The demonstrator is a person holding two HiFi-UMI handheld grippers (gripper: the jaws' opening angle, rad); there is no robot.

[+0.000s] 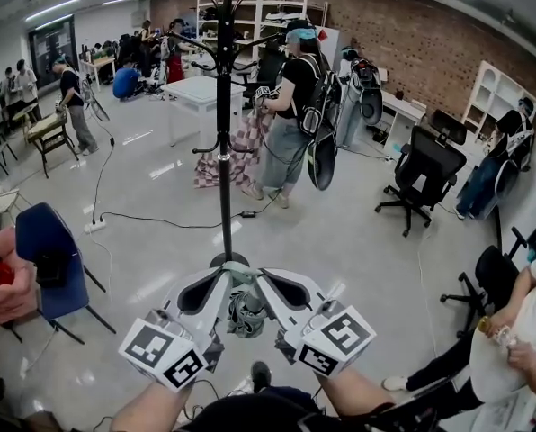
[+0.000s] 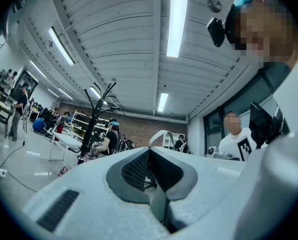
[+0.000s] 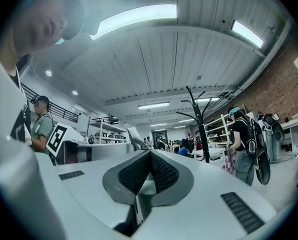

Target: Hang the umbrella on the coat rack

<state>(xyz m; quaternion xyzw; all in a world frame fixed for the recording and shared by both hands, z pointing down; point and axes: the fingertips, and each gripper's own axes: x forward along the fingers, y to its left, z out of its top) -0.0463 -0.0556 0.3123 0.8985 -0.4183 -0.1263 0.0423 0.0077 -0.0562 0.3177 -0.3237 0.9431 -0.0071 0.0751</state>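
Both grippers are held tip to tip low in the head view, the left gripper (image 1: 225,275) and right gripper (image 1: 257,275) angled in toward each other. On each one the jaws are closed tight, pinching the pale strap loop (image 1: 238,267) that runs between the two tips. The folded grey-green umbrella (image 1: 247,311) dangles from that loop, tucked in the gap between the two gripper bodies, off the floor.

The black coat rack (image 1: 225,106) stands on the floor straight ahead, its round base just beyond the tips. Busy room around it: a black cable (image 1: 160,220) snakes across the floor toward the rack's base, a person with a backpack (image 1: 290,106) stands just behind and right of the pole, and a white desk (image 1: 203,93) sits further back. There's a blue chair (image 1: 48,250) off to the left and a black office chair (image 1: 425,174) to the right.
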